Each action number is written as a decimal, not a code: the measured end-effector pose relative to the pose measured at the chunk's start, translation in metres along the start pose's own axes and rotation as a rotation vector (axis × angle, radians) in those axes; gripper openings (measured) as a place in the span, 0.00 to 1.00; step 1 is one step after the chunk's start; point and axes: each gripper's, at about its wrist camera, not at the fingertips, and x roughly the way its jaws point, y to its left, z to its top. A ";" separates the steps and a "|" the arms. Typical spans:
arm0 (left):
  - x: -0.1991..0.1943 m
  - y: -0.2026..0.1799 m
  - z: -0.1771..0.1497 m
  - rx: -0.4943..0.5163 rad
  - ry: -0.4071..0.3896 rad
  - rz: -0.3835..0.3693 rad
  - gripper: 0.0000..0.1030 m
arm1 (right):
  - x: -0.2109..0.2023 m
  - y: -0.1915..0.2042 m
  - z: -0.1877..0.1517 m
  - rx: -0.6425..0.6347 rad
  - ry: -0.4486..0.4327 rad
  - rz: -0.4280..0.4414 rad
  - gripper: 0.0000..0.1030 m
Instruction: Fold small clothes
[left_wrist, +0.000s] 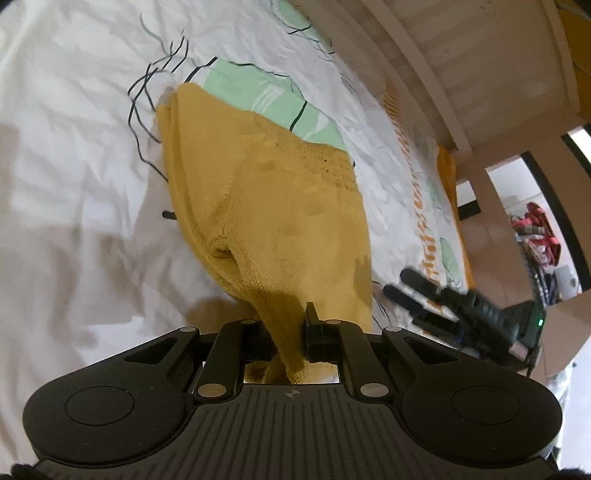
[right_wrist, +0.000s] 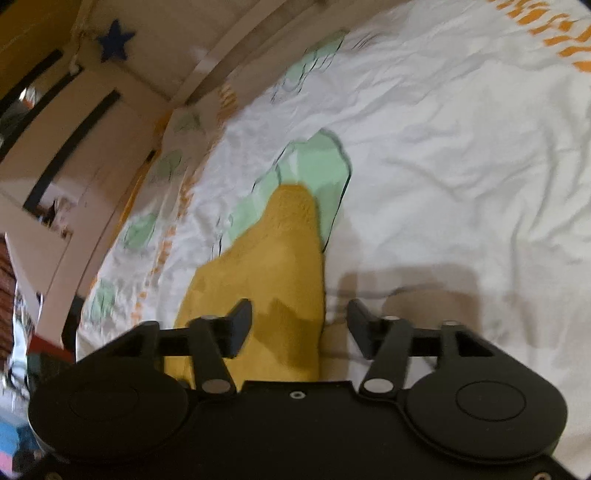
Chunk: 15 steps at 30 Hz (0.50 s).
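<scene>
1. On the white printed bedsheet (left_wrist: 74, 110) lies one mustard-yellow knit garment (left_wrist: 266, 184), the only piece of clothing spread out on it.
2. The left gripper (left_wrist: 286, 325) is clamped on the garment's near end, the bunched knit pinched between its jaws.
3. From that grip, the garment's long axis runs away toward eleven o'clock in the left wrist view, ending at a folded corner.
4. The right gripper (right_wrist: 299, 325) stands with its jaws apart, the pads pressing on nothing; the garment's edge lies below the gap and stretches off toward twelve o'clock.
5. Two grippers are counted, and the left is judged the nearer, since it alone has hold of the cloth.
</scene>
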 end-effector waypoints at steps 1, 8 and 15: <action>0.002 0.001 0.000 -0.004 0.003 -0.003 0.11 | 0.002 0.000 -0.004 -0.007 0.021 0.013 0.62; 0.002 0.004 -0.001 -0.002 0.003 -0.009 0.11 | 0.012 -0.012 -0.037 0.071 0.077 0.098 0.62; -0.003 0.005 0.005 -0.005 -0.020 0.000 0.11 | 0.024 0.001 -0.030 0.103 0.097 0.145 0.20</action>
